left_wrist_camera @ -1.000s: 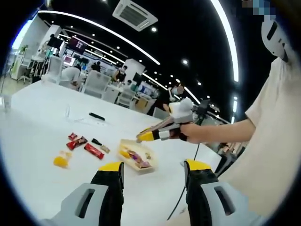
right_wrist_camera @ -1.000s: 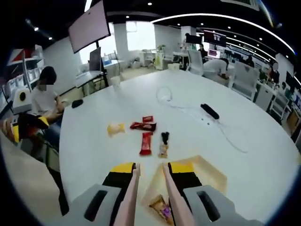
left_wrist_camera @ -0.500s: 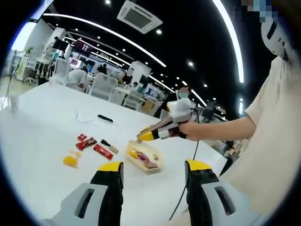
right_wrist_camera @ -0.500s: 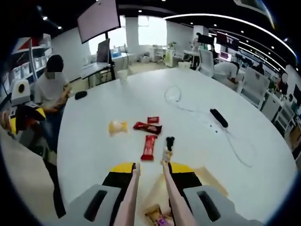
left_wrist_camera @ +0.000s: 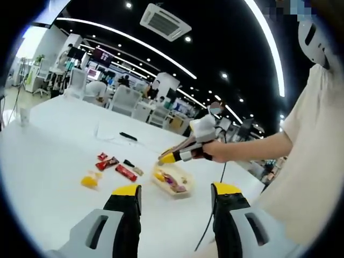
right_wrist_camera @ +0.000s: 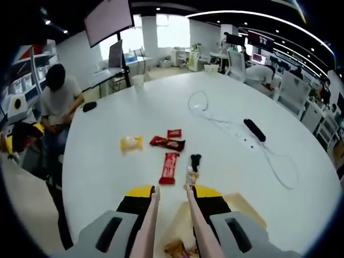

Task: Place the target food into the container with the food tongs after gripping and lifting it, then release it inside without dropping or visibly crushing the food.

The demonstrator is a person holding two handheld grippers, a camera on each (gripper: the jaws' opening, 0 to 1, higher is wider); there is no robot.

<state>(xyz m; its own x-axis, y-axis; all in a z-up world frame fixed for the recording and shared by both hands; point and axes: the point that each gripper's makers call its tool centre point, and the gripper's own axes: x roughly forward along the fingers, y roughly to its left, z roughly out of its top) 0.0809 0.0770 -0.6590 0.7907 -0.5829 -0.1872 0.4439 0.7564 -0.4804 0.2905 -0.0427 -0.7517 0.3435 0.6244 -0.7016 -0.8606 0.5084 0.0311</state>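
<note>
Left gripper view takes in the wide white tabletop (left_wrist_camera: 48, 161) across the left and middle of the frame, with a person's pale sleeve (left_wrist_camera: 312, 161) filling the right side. Low in the frame the left gripper (left_wrist_camera: 176, 207) shows its two yellow-tipped fingers (left_wrist_camera: 127, 190) standing well apart and empty. Near the middle, the right gripper (left_wrist_camera: 185, 153) reaches in from the right, held in a hand (left_wrist_camera: 217, 151), its tip just above the shallow container (left_wrist_camera: 171, 181) holding several wrapped snacks. Left of the container lie a red bar (left_wrist_camera: 126, 172), a small dark piece (left_wrist_camera: 128, 163), two red packets (left_wrist_camera: 106, 160) and a yellow snack (left_wrist_camera: 89, 180). In the right gripper view, pink tongs (right_wrist_camera: 170, 215) run between that gripper's fingers, which are closed on them; the tong arms are slightly apart and hold nothing. The container's edge (right_wrist_camera: 252, 210) sits at the lower right, with a wrapped snack (right_wrist_camera: 176, 248) between the tongs at the bottom.
</note>
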